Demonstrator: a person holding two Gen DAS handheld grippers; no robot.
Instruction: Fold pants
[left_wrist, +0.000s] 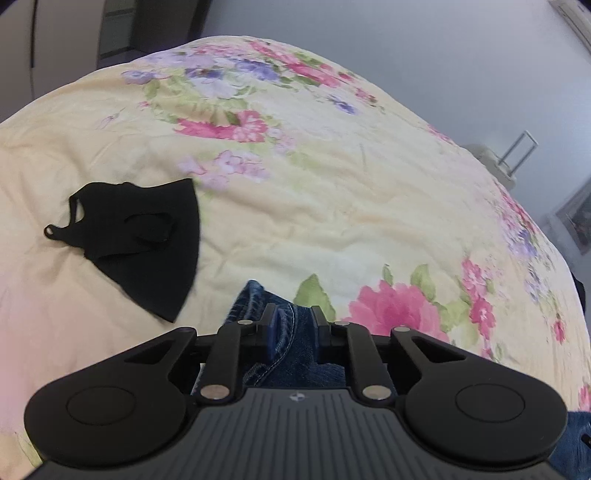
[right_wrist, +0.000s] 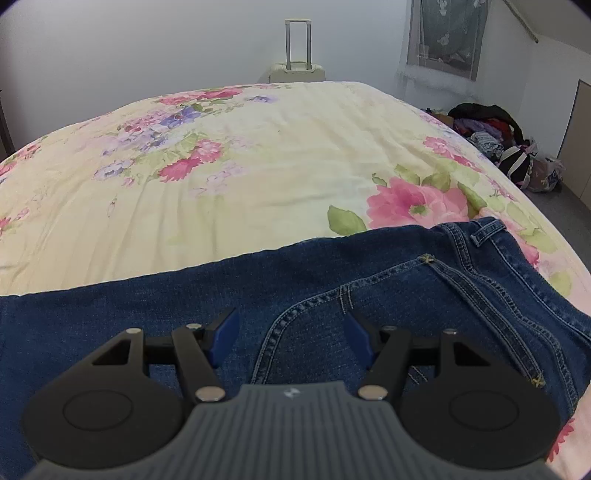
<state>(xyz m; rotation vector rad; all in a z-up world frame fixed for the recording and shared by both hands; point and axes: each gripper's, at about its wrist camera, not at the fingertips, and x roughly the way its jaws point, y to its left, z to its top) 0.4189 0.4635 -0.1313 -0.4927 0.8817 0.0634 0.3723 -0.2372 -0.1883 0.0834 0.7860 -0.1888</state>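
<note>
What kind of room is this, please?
Most likely a bedroom in a home. A bed with a floral cover fills both views, a suitcase stands at the far wall, and clothes and bags are piled on the floor beside it.

jeans (right_wrist: 332, 295) on bedspread (right_wrist: 258, 177), along its near edge | face mask (left_wrist: 144, 240) on bedspread, left of jeans | suitcase (right_wrist: 297, 70) behind bed | clothes pile (right_wrist: 491, 133) on floor, right of bed
</note>
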